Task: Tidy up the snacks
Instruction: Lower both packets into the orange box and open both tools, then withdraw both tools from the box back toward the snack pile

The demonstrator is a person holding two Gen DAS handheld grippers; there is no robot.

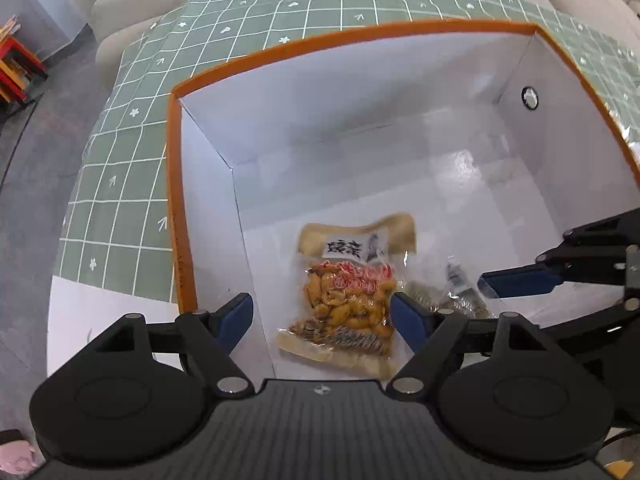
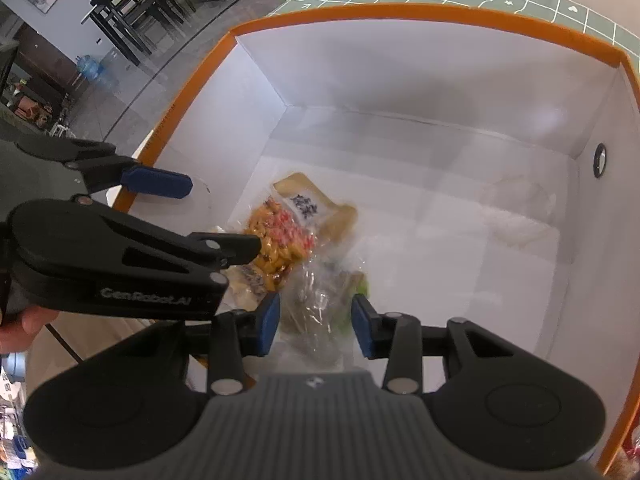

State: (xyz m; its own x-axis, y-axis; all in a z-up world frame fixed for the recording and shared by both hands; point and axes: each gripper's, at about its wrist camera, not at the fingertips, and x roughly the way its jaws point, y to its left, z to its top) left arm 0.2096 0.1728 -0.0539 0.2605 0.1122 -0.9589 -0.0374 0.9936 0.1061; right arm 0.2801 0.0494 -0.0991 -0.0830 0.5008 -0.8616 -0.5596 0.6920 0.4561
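Left gripper (image 1: pixel 322 316) over lengthwise snack pouch (image 1: pixel 348 292)

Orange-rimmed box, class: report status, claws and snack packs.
Left claw open above the yellow snack pack lying on the box floor. Right claw around a clear packet, grip uncertain. Nothing blocking.

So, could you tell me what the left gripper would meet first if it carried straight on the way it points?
Most likely the snack packet lying on the floor of the box; the left gripper has its jaws open above it.
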